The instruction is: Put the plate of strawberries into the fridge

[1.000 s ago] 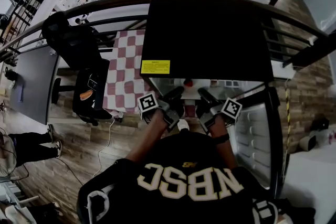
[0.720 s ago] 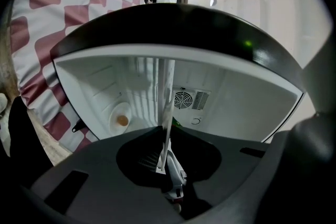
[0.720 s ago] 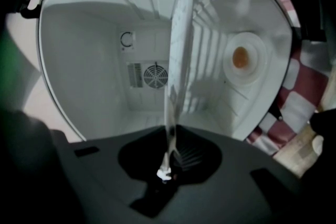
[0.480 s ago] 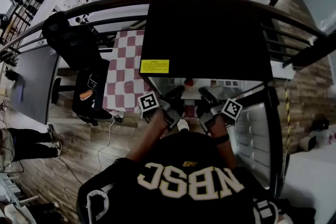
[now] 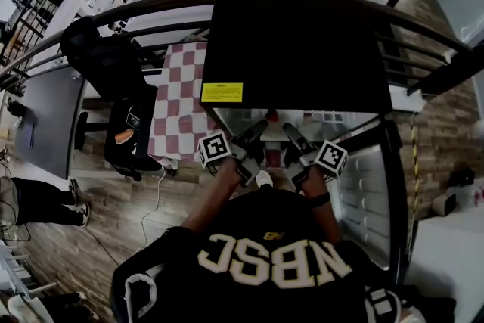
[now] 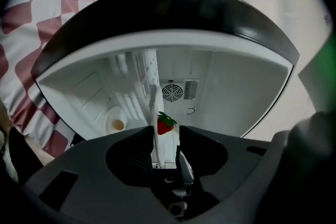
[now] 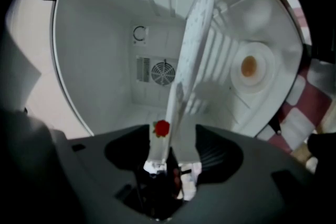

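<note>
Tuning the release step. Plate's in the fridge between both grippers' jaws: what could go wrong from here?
1. The left gripper and right gripper have just been opening their jaws, but the plate rim sits between both pairs; a crooked pull-back could snag and drag it.
2. A strawberry lies near the rim; a jolt might roll it off.

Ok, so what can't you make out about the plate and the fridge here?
Head view: the fridge has a black top that hides most of the plate.
Gripper views: plate edge-on, one strawberry shows, the rest cannot be counted.
The pale round thing on the fridge's inner wall: too blurred to name.
</note>
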